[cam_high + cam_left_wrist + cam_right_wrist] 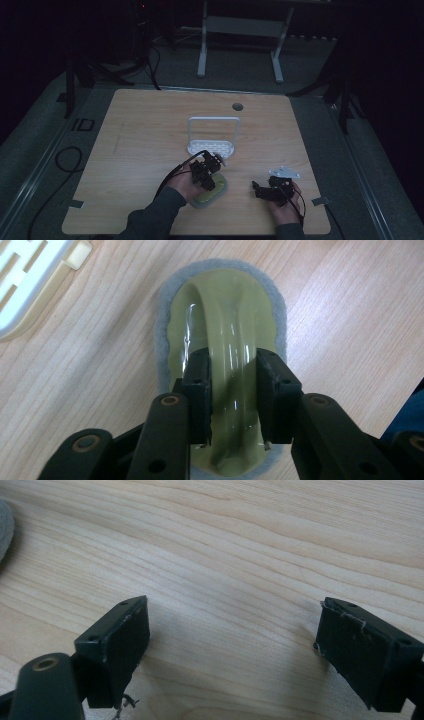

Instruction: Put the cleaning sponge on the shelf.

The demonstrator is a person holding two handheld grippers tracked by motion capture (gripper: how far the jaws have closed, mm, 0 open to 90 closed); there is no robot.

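Observation:
A green scrubbing brush [225, 320] with a grey felt pad underneath and an arched handle lies flat on the wooden table [150, 125]. In the high view the brush [212, 195] sits near the front middle. My left gripper [231, 395] is shut on the brush's handle, one jaw on each side of the arch; from above the left gripper [205, 172] covers most of the brush. My right gripper [230, 645] is open, jaws far apart over bare wood, holding nothing. The high view shows the right gripper [260, 190] to the right of the brush, pointing left toward it.
A white plastic rack [212, 137] with an upright frame and slotted base stands just behind the brush; its corner [30, 275] shows in the left gripper view. A round cable hole [237, 106] sits at the table's far side. A grey edge of the pad [5, 525] shows at left.

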